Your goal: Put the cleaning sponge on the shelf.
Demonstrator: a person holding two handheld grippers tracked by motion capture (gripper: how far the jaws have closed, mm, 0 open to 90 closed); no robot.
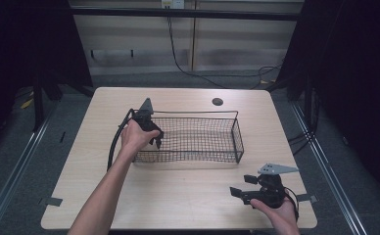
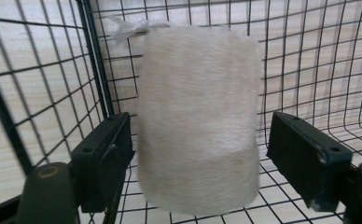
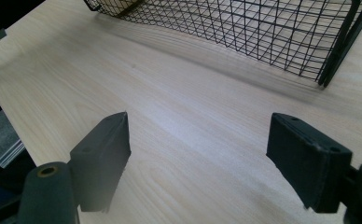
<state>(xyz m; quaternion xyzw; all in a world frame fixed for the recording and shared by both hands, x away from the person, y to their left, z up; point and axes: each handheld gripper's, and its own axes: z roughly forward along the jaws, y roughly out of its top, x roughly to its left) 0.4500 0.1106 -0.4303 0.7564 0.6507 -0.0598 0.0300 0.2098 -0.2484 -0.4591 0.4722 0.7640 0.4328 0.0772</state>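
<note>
- Left tool (image 1: 154, 136): we see it held in the person's left hand (image 1: 135, 137), dipped into the left end of the wire basket (image 1: 239, 138).
- In the left gripper view its jaws stand wide apart, one on each side of a cream fuzzy roll (image 2: 198, 116). The left jaw sits just beside the roll, perhaps touching; the right jaw is clearly apart from it. We log this tool as released, not clamped on the roll.
- The roll stands upright inside the basket, close to a corner of the mesh; a pale frayed tuft shows at its top.
- Right tool (image 1: 241, 186): we see it held in the right hand (image 1: 280, 211) low over the near right part of the worktop (image 1: 178, 196), jaws spread wide with nothing between them, bare wood beneath. Released.
- The basket lies well apart from the right tool, farther back on the worktop.
- Count: two tools, one basket, one roll, one worktop, one dark round hole (image 1: 217, 102) near the worktop's far edge.
</note>
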